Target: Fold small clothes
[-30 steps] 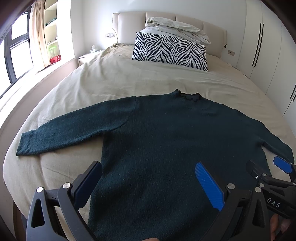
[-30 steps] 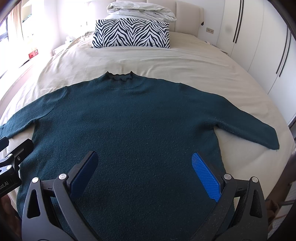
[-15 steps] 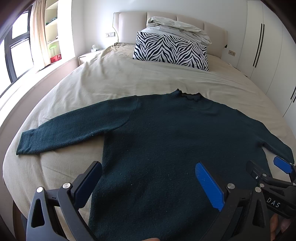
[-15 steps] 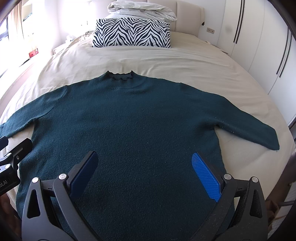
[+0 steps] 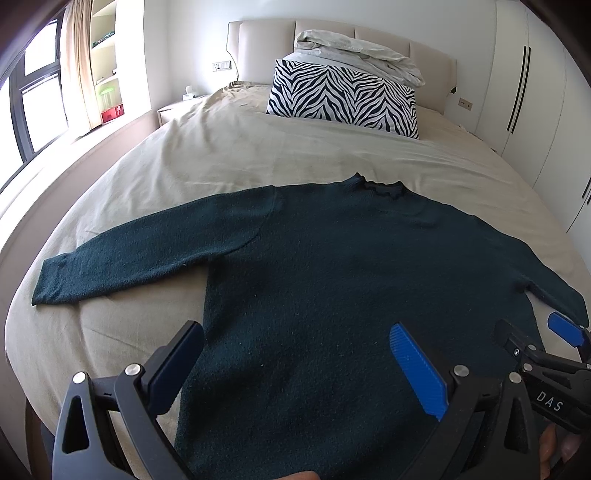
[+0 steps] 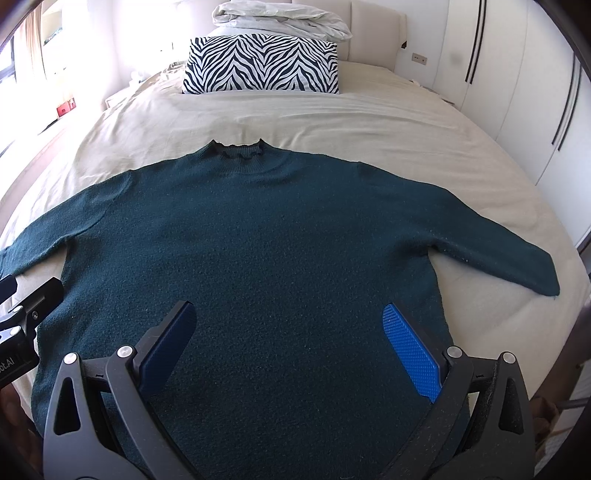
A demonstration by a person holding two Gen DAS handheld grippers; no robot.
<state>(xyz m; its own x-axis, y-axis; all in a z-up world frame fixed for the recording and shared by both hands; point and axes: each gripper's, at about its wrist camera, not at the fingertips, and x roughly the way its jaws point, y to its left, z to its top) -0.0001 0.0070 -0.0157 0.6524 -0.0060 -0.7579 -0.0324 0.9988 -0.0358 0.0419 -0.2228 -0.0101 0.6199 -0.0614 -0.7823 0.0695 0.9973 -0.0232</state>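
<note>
One dark green sweater lies spread flat on one bed, with two sleeves stretched out, one to each side. One zebra-striped pillow sits at the head of the bed, with one bundle of pale folded bedding on top of it. Two grippers are in view: the left gripper and the right gripper, each with two fingers spread wide.

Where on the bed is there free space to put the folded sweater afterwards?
Bare sheet lies between the sweater collar and the zebra pillow. A narrower strip runs beyond the right sleeve. The near half is crowded: the sweater spreads across it, under both open grippers.
</note>
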